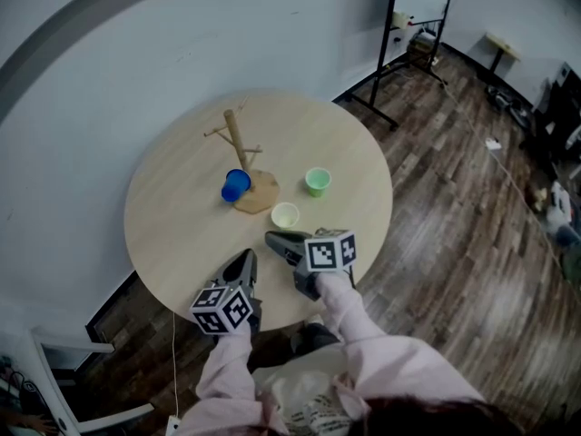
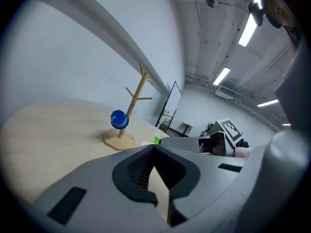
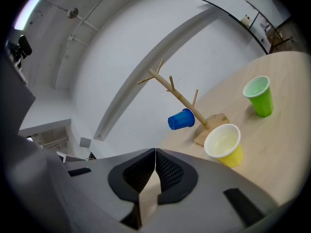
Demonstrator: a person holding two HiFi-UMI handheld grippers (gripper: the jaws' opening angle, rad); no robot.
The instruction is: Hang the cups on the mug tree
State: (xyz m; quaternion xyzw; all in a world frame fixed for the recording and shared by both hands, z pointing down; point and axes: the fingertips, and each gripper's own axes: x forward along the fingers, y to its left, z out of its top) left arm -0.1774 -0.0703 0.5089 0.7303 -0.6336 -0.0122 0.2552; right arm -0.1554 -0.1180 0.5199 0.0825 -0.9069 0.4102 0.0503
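Observation:
A wooden mug tree [image 1: 238, 139] stands at the back of the round table [image 1: 182, 225]. A blue cup [image 1: 235, 185] hangs on a low peg of the tree, near its base. On the table stand a green cup [image 1: 318, 182] and a pale yellow cup [image 1: 285, 215], both upright. My right gripper [image 1: 270, 237] is shut and empty, its tips just short of the yellow cup [image 3: 224, 144]. My left gripper [image 1: 249, 254] lies near the table's front edge, shut with nothing in it. In the left gripper view, the tree [image 2: 137, 93] and blue cup [image 2: 119, 119] are ahead.
A grey wall runs close behind the table. A black stand [image 1: 390, 44] rises at the back right over the wood floor. A white chair [image 1: 64, 371] sits at the lower left. Clutter lies along the floor's right side.

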